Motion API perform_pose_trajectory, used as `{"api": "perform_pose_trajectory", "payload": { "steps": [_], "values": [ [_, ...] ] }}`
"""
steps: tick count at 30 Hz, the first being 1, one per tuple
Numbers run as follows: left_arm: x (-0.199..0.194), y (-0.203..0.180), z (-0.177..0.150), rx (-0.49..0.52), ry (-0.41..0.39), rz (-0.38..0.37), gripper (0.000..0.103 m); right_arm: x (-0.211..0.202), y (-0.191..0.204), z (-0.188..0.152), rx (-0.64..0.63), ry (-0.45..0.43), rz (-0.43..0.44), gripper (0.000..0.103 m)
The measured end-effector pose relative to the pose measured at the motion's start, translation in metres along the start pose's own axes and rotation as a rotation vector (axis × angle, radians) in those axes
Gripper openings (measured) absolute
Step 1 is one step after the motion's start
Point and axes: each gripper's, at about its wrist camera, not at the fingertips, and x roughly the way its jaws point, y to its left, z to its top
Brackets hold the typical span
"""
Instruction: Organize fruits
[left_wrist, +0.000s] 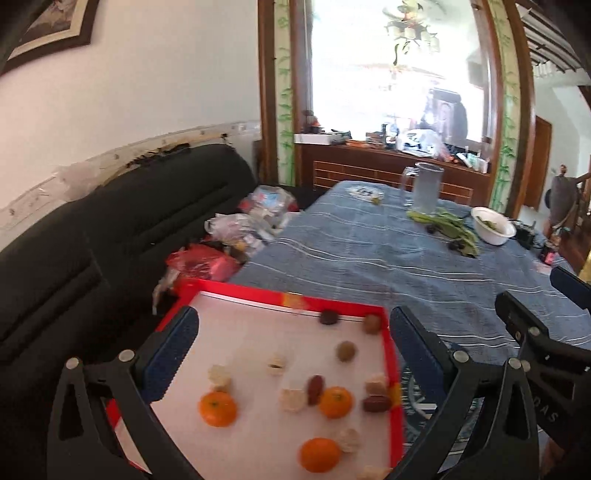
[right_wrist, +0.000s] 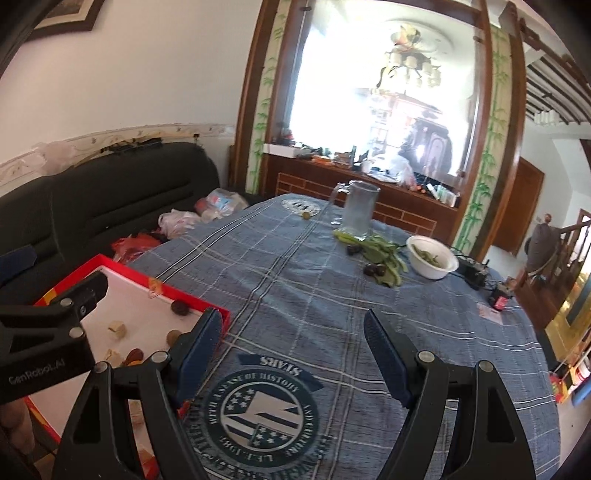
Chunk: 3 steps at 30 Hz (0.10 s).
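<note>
Your left tongs (left_wrist: 291, 354) sit closest, right over the red tray (left_wrist: 280, 295). Both blue pads stand wide apart, and nothing is between them or touching them. They hold nothing.

Just under those tongs, inside the tray, you can see 3 oranges. 1 orange (left_wrist: 217, 409) lies low on the left. 1 orange (left_wrist: 335, 401) lies in the middle, a bit to the right. 1 orange (left_wrist: 319, 455) lies nearest the bottom edge. Small pale bits (left_wrist: 293, 399) and little brown fruits (left_wrist: 314, 389) are scattered around them, some touching each other. The oranges are round, so they have no long side to line up with.

Your right tongs (right_wrist: 291, 354) are also wide open and hold nothing. They hang over the blue bench cloth (right_wrist: 314, 280), just beside the tray's right corner. So the fruit lies to the left of your right tongs, and your left hand is much nearer to it.

Farther across the bench, well apart from the tray, are green pods (right_wrist: 376, 254), 2 dark round fruits (right_wrist: 373, 270) beside them, a white bowl (right_wrist: 432, 258) and a clear jug (right_wrist: 360, 210).

I think the left tongs should go down for the next fruit. The middle orange has bits crowding it, so it could get bumped.
</note>
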Motion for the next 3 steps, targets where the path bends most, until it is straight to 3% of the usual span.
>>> {"api": "perform_pose_trajectory", "payload": {
  "steps": [3],
  "values": [
    [0.0017,0.0003,-0.0004,0.013,0.000,0.019,0.103,0.0048,-0.0048,-0.0026,0.004,0.011,0.008,0.079]
  ]
}}
